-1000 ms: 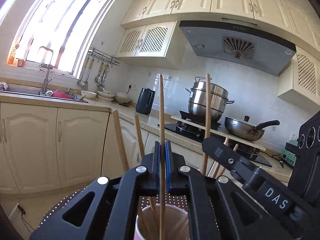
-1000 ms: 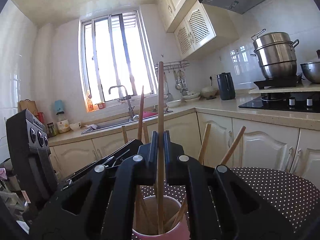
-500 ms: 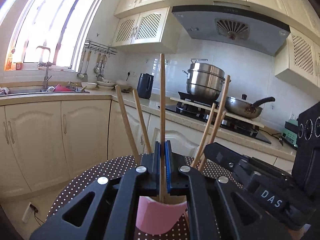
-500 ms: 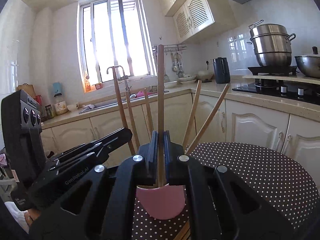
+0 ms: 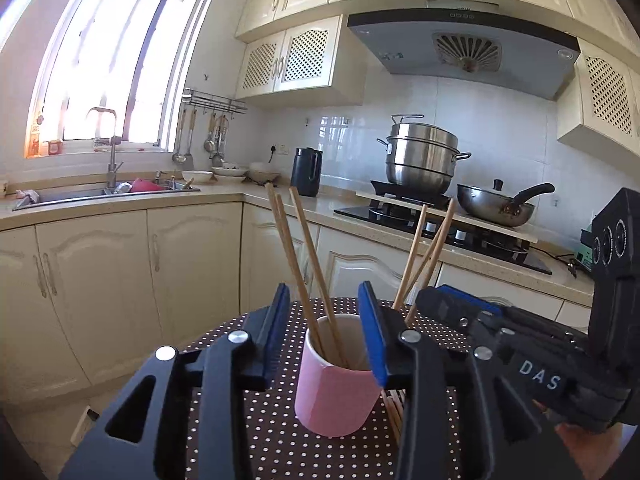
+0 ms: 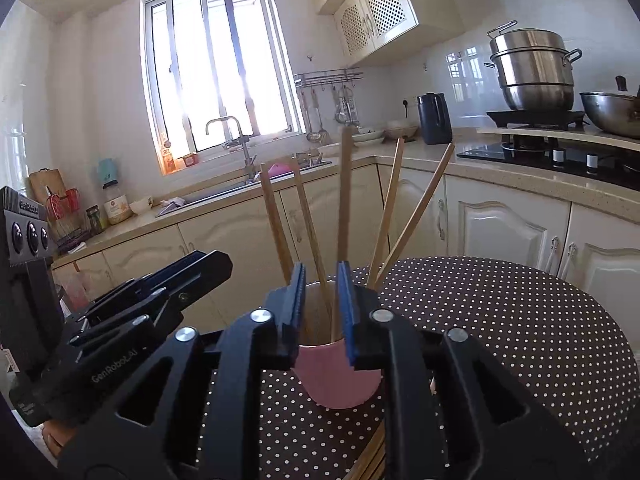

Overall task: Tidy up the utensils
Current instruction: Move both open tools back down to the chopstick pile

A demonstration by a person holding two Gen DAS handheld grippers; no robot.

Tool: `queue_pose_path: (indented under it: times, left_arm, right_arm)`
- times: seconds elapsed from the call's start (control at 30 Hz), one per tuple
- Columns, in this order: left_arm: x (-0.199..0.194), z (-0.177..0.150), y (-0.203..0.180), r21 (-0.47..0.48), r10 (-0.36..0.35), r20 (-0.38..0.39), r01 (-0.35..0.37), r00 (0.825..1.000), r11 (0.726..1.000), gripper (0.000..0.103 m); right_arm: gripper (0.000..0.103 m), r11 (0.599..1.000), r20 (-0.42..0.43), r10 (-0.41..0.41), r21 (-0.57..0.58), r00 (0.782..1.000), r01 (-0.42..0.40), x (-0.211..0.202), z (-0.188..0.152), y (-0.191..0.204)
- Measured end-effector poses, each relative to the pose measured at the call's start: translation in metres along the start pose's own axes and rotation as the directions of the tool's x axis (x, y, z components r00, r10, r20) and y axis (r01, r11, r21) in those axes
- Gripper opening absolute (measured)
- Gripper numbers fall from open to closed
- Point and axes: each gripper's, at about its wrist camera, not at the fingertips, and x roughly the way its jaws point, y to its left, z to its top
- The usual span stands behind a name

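Your left gripper [image 5: 324,332], jaws just opened and standing apart with nothing clamped, frames the pink cylindrical cup [image 5: 334,392] on the round dark cloth with white dots [image 5: 280,440]. In the cup stand the long wooden chopsticks [image 5: 304,264], leaning left and right against its rim. More wooden chopsticks lying flat [image 5: 394,410] show just right of the cup's base. Your right gripper [image 6: 322,312], jaws likewise just parted and gripping nothing, points at the same cup; one upright chopstick [image 6: 345,200] rises in the gap, whether touching the blue pads [image 6: 345,312] you cannot tell.
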Motion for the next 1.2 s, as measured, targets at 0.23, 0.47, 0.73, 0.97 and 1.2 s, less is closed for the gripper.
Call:
queue_pose_path:
  times: [0.23,0.47,0.73,0.97,1.2]
  left_arm:
    - [-0.027,0.005,-0.009,0.053,0.023,0.016,-0.023,1.000,0.998,0.046]
    - [-0.045,0.007,-0.027,0.104,0.043,0.022,-0.045,0.999,0.994,0.052]
    - [-0.046,-0.004,-0.049,0.147,0.055,-0.040,-0.049,0.998,0.988,0.059]
    - [-0.019,-0.037,-0.058,0.134,-0.013,-0.239,0.046,0.971,0.990,0.060]
    - [0.016,-0.087,-0.066,0.162,0.003,-0.440,0.077,0.898,0.984,0.060]
  right_arm:
    - [0.049,1.000,0.024,-0.019,-0.001,1.000,0.019,-0.030,0.004,0.007]
    - [0.049,0.999,0.036,-0.035,-0.003,0.999,0.035,-0.061,0.001,0.007]
    - [0.052,0.997,0.010,-0.077,-0.012,0.997,0.077,-0.084,-0.009,-0.005]
    - [0.055,0.992,-0.079,-0.126,0.010,0.989,0.127,-0.084,-0.034,-0.028]
    - [0.058,0.983,-0.205,-0.155,0.067,0.966,0.171,-0.072,-0.070,-0.053]
